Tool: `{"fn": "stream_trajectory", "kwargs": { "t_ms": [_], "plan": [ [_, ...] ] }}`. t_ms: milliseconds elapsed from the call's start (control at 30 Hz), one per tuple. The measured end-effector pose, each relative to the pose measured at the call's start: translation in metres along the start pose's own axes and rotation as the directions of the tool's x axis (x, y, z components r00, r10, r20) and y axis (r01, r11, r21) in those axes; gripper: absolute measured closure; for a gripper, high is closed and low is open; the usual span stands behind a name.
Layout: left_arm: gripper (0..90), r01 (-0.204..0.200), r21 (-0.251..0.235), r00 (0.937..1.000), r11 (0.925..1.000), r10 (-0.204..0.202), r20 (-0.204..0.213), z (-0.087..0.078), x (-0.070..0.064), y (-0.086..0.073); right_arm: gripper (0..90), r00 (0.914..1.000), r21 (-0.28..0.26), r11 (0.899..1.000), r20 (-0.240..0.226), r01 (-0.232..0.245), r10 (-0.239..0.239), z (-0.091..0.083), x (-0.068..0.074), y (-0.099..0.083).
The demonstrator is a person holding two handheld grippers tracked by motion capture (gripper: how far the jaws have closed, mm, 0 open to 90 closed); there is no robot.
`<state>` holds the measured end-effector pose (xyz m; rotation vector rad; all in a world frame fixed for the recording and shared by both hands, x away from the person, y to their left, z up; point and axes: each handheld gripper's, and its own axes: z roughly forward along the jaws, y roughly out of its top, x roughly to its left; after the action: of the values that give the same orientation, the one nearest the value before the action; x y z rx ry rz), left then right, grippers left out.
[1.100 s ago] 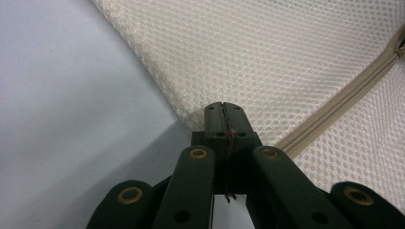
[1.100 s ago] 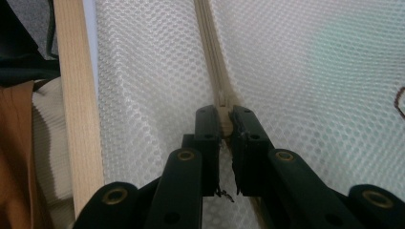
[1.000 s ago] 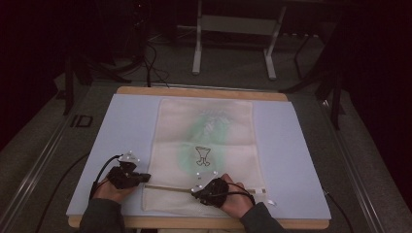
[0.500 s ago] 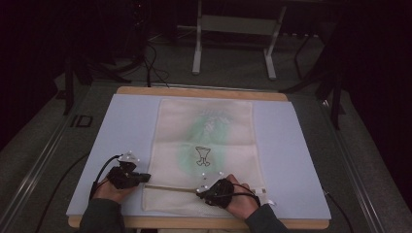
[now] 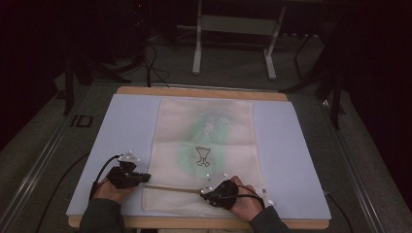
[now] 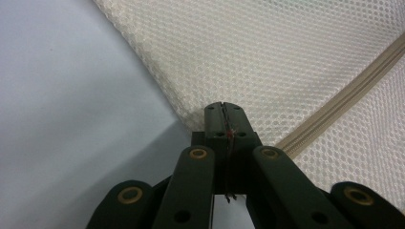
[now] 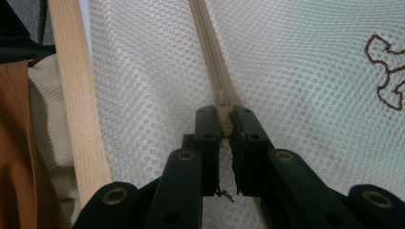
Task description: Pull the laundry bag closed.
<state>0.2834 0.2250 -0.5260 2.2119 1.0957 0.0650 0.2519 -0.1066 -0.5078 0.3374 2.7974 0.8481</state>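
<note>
Zipper pull [image 7: 224, 119] between right jaws

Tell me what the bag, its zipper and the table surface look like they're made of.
The bag looks like cream synthetic mesh: a fine honeycomb of holes, faintly see-through over something green. Its zipper seems to be beige woven tape with small, probably plastic, teeth. The table surface is a smooth, matt pale mat, possibly vinyl or foam, over a light wood edge with visible grain.
</note>
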Motion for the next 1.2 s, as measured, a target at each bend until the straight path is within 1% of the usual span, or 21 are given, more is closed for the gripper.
{"fn": "stream_trajectory", "kwargs": {
  "t_ms": [33,233,500,633,800,967,1200],
  "plan": [
    [89.8,0.0,0.0,1.0,1.0,0.0,-0.001,0.0,0.0,0.0,82.3,1.0,0.001,1.0,0.001,0.005,-0.005,0.0,0.0,-0.001],
    [89.8,0.001,0.001,1.0,1.0,-0.001,-0.002,0.0,0.0,0.0,82.3,0.9999,0.002,1.0,0.003,-0.011,0.011,-0.001,-0.001,-0.006],
    [89.8,0.001,0.001,1.0,1.0,-0.001,-0.003,0.0,-0.001,0.0,82.3,0.9999,0.003,1.0,0.008,-0.012,0.012,-0.002,-0.003,-0.009],
    [89.8,0.0,0.001,1.0,1.0,0.0,-0.003,0.0,-0.001,0.0,82.3,0.9996,0.005,1.0,0.004,-0.027,0.027,-0.003,-0.003,-0.012],
    [89.8,-0.001,0.003,1.0,1.0,0.001,-0.005,0.0,-0.001,0.0,82.3,0.9997,0.006,1.0,0.01,-0.022,0.022,-0.004,-0.003,-0.013],
    [89.8,0.0,0.002,1.0,1.0,0.0,-0.004,0.0,-0.001,0.0,82.3,0.9991,0.008,0.999,0.012,-0.04,0.04,-0.006,-0.005,-0.019],
    [89.8,-0.001,0.003,1.0,1.0,0.001,-0.006,0.0,-0.001,0.0,82.3,0.9985,0.01,0.999,0.015,-0.052,0.052,-0.008,-0.007,-0.025]
  ]
}}
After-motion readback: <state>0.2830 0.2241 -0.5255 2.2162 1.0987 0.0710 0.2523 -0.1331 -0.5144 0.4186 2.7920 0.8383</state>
